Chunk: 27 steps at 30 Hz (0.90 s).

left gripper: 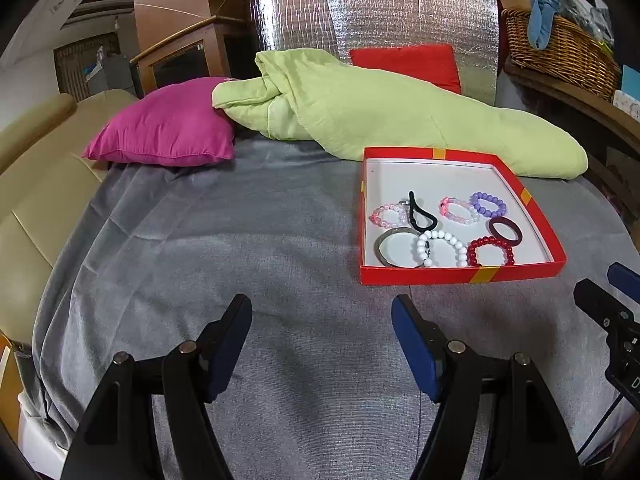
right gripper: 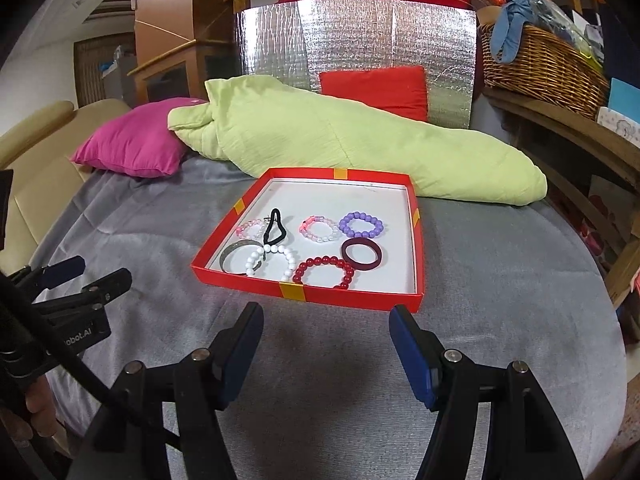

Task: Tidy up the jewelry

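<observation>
A shallow red box lid (left gripper: 424, 276) (right gripper: 352, 300) with a white inside lies on the grey bedspread. In it lie several bracelets: red beads (right gripper: 324, 270), white beads (right gripper: 272, 262), purple beads (right gripper: 361, 225), a dark maroon band (right gripper: 362, 254), a metal bangle (right gripper: 236, 256), two pink-and-clear bead rings and a black hair tie (right gripper: 274, 226). My left gripper (left gripper: 322, 320) is open and empty, left of and nearer than the box. My right gripper (right gripper: 326, 332) is open and empty, just in front of the box's near edge. Each gripper shows at the edge of the other's view.
A light green duvet (right gripper: 360, 148) lies behind the box, with a magenta cushion (right gripper: 132, 144) to its left and a red cushion (right gripper: 376, 88) against a silver foil panel. A wicker basket (right gripper: 540, 64) stands on a wooden shelf at the right. A beige sofa arm (left gripper: 36, 184) is at the left.
</observation>
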Each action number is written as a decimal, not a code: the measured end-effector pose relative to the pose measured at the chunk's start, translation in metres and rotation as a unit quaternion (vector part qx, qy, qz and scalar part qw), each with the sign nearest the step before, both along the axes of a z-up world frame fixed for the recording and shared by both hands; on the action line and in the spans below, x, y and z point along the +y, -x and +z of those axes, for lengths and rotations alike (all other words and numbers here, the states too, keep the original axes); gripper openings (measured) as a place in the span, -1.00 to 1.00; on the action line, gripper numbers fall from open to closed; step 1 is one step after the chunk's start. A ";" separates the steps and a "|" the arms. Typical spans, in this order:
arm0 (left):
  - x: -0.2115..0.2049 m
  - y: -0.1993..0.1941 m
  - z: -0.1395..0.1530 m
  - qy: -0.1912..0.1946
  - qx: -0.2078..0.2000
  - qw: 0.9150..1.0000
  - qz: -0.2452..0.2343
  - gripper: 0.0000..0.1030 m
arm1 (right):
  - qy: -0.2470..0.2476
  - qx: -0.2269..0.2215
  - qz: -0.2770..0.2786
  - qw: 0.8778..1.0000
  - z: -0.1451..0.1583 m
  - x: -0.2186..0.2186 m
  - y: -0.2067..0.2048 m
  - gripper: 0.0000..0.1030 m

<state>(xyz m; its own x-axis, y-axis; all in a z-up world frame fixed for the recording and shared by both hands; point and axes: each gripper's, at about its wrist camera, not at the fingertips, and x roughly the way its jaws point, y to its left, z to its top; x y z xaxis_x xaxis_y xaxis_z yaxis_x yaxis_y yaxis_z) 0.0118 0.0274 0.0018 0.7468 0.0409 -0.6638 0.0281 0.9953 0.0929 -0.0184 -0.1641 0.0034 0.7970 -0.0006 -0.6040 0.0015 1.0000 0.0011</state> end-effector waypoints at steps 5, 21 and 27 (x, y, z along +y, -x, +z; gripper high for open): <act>-0.002 0.000 0.000 0.000 0.000 1.000 0.001 0.42 | -0.004 0.001 -0.005 1.000 0.000 -0.007 -0.001 0.34; 0.001 0.001 0.003 0.003 -0.002 1.000 -0.002 0.42 | -0.012 0.005 -0.012 1.000 -0.003 -0.010 -0.004 0.34; 0.005 0.002 0.004 0.006 -0.004 1.000 0.001 0.42 | -0.012 0.006 -0.011 1.000 -0.003 -0.008 -0.005 0.34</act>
